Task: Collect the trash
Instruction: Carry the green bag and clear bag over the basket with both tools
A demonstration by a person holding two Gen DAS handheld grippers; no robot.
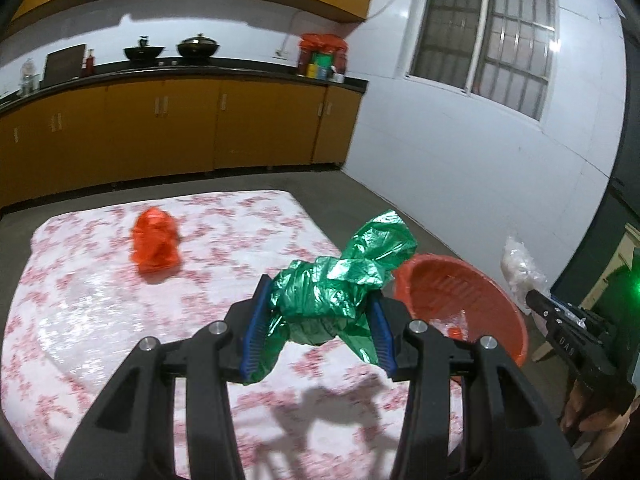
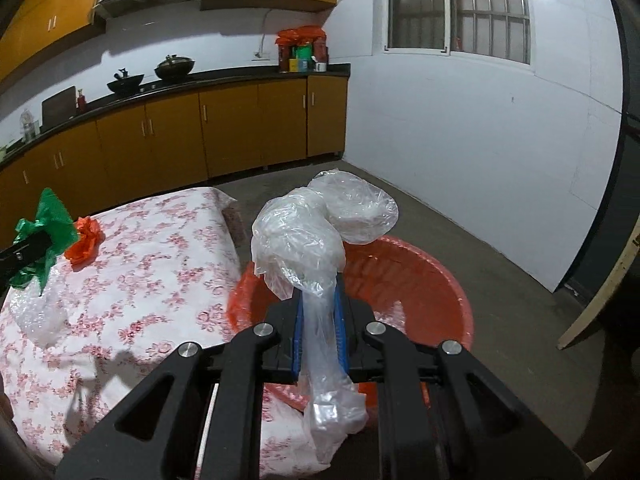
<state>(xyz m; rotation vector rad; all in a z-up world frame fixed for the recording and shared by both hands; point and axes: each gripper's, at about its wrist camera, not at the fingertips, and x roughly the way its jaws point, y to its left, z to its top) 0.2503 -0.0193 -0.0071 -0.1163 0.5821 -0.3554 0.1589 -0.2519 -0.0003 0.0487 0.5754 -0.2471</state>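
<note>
Aloft, claw-pinched green bag

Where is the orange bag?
The orange bag lies on the flowery tablecloth, far left in the left wrist view, beyond the green bag.

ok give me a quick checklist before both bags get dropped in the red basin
1. Left claw grips the green bag: ok, bag pinched between the blue pads.
2. Right claw grips the clear bag: ok, shut on the bag's neck.
3. Right claw over the red basin: ok, the bag hangs above its opening.
4. Left claw over the basin: not ok, it is above the flowered cloth, basin to its right.
5. Room in the basin: ok, only a few scraps show inside.
6. Trash left behind: not ok, a red bag lies on the cloth.
</note>
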